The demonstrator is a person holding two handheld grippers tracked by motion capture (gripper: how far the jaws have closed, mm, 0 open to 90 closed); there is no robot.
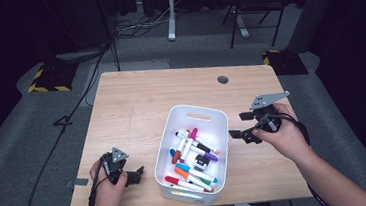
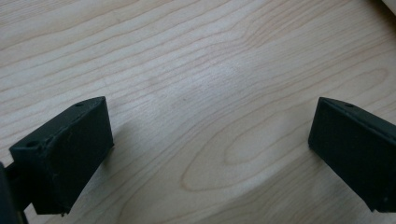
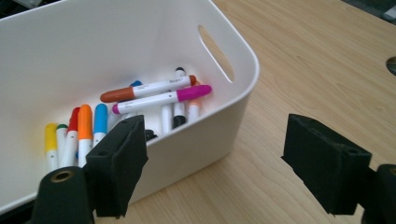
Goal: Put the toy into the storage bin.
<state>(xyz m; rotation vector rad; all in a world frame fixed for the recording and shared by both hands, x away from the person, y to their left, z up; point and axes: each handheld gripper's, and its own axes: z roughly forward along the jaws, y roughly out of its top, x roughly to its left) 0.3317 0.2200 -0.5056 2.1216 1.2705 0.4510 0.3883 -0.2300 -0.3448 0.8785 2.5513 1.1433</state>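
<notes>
Light falls from above onto the pale table (image 1: 136,107), which is bright while the floor and room around it sink into near black. The high view is soft and low in detail, with lines bowing at its edges. In the left gripper view the near fingers (image 2: 65,154) are blurred, with soft shadows beside them; the white bin (image 3: 201,130) beside the right gripper's fingers (image 3: 116,163) shows mild glare.

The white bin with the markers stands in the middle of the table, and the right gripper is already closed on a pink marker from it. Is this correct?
Not quite. The right gripper is open and holds nothing; the right gripper view shows its fingers apart beside the white bin, with the pink marker lying inside. The rest is correct.
</notes>
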